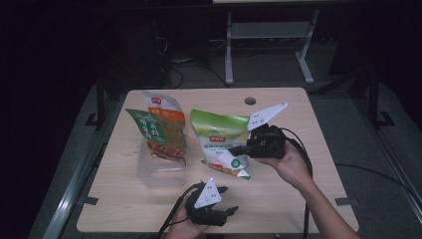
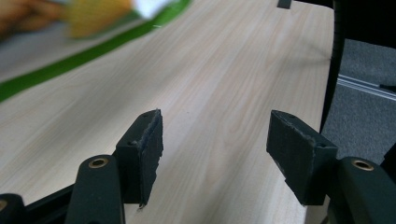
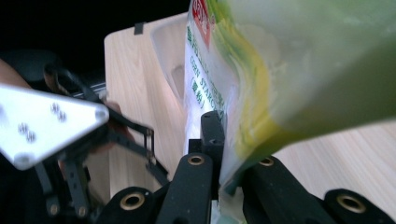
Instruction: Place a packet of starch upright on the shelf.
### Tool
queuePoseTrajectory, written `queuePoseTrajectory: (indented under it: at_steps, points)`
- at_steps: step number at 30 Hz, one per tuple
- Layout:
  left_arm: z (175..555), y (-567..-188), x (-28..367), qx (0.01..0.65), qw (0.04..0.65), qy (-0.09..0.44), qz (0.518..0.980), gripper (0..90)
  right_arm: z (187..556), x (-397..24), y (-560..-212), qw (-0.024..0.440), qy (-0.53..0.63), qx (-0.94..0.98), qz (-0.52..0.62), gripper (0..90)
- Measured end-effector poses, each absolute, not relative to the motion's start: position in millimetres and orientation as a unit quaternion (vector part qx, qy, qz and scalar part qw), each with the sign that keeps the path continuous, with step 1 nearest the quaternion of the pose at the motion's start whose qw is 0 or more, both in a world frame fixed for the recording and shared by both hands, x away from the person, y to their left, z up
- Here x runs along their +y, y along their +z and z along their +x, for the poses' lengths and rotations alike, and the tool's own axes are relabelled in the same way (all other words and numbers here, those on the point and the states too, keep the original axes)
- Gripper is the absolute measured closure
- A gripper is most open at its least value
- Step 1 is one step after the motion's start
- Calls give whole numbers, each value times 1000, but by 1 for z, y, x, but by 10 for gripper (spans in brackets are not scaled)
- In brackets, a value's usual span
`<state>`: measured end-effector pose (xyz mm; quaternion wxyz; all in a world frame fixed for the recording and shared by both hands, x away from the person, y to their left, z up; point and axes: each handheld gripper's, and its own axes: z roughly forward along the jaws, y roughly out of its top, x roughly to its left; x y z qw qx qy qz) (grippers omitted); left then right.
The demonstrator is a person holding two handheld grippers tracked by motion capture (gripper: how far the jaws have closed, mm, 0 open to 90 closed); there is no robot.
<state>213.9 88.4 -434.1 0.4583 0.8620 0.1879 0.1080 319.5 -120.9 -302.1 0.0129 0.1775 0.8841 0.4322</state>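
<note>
The right gripper is clenched on the bottom edge of the green bag, which lies at about eleven o'clock from the nearer, released left gripper, its long axis pointing toward twelve.

Green bag with "CORN STARCH" down its edge (sideways, partly hidden), other print illegible
</note>
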Motion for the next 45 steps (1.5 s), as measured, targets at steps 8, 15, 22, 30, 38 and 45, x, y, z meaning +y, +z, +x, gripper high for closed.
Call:
queuePoseTrajectory:
  at_steps: [8, 15, 22, 30, 38, 45]
  points:
    - [211, -435, 89, 179, 460, 108, 863, 351, 324, -86, -284, 15, 428, 892, 142, 899]
    - [210, -435, 92, 181, 473, 102, 856, 351, 331, -56, -278, 9, 436, 893, 112, 899]
    - [208, -436, 95, 181, 474, 97, 856, 350, 334, -29, -275, 4, 441, 892, 101, 900]
    - [207, -436, 95, 185, 481, 92, 852, 348, 341, 6, -277, -5, 440, 894, 81, 900]
    - [208, -436, 98, 188, 484, 89, 850, 347, 347, 30, -286, -13, 437, 896, 73, 900]
    - [208, -436, 99, 187, 483, 90, 851, 347, 352, 51, -299, -23, 431, 900, 64, 900]
